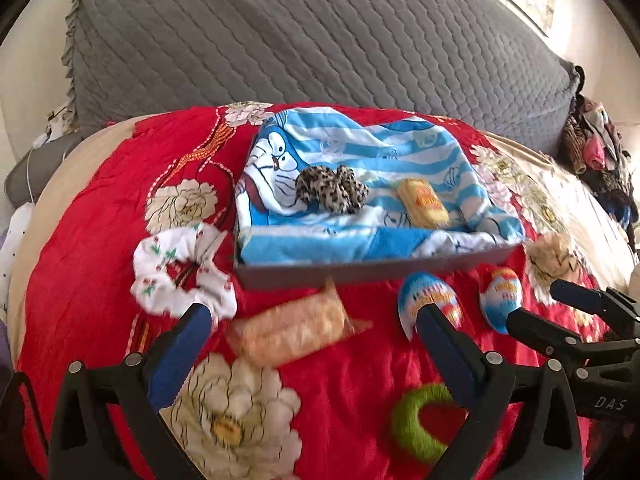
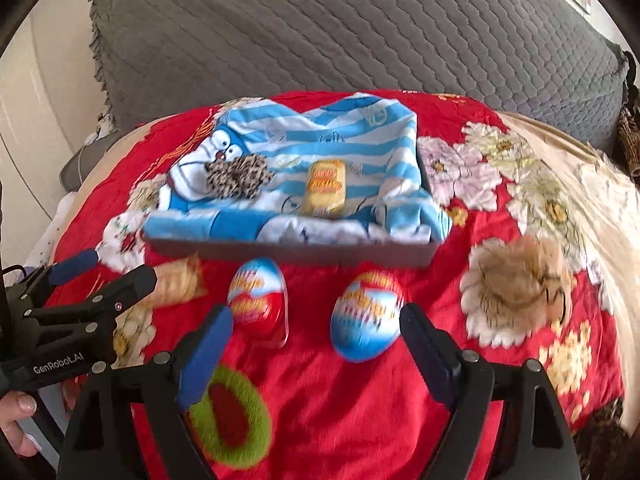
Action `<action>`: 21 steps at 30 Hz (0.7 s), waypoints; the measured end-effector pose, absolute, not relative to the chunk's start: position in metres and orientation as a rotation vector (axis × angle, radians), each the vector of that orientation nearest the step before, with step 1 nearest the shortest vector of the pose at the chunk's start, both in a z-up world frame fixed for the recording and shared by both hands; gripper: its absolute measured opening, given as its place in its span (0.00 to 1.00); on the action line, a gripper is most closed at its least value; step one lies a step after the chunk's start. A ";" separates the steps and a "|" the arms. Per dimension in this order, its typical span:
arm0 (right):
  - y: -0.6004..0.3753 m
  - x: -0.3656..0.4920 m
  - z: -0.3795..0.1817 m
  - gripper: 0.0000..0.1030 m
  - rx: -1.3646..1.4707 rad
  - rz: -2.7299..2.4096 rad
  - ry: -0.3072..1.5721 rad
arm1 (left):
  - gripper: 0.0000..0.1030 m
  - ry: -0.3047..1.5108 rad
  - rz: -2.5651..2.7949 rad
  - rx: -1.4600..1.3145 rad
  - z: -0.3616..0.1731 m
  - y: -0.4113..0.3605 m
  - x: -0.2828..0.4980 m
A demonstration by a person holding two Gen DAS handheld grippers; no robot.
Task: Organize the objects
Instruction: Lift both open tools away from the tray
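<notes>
A grey tray lined with a blue striped cartoon cloth holds a leopard scrunchie and a yellow snack pack; the tray also shows in the right wrist view. On the red floral bedspread in front of it lie a wrapped wafer snack, two egg-shaped toys, a green scrunchie, a white cherry-print scrunchie and a beige fluffy scrunchie. My left gripper is open above the wafer snack. My right gripper is open around the right egg.
A grey quilted pillow stands behind the tray. A pile of clothes lies at the far right. The bed edge drops off at the left, where a white cable runs.
</notes>
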State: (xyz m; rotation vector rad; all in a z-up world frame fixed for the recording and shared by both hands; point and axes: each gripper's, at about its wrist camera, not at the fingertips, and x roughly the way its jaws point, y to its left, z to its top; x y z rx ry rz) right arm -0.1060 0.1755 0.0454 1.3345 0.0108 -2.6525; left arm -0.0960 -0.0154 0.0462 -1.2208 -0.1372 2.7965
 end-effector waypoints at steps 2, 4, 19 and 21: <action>0.176 -0.097 0.044 0.83 1.339 -2.654 0.021 | 0.99 -0.123 2.795 -1.222 0.046 -0.016 -0.084; 0.178 -0.089 0.041 0.83 1.351 -2.652 0.030 | 0.99 -0.120 2.802 -1.223 0.046 -0.018 -0.077; 0.195 -0.058 0.038 0.83 1.366 -2.676 -0.018 | 0.99 -0.091 2.786 -1.229 0.034 -0.024 -0.041; 0.196 -0.057 0.036 0.83 1.369 -2.680 -0.012 | 0.99 -0.088 2.780 -1.225 0.032 -0.024 -0.040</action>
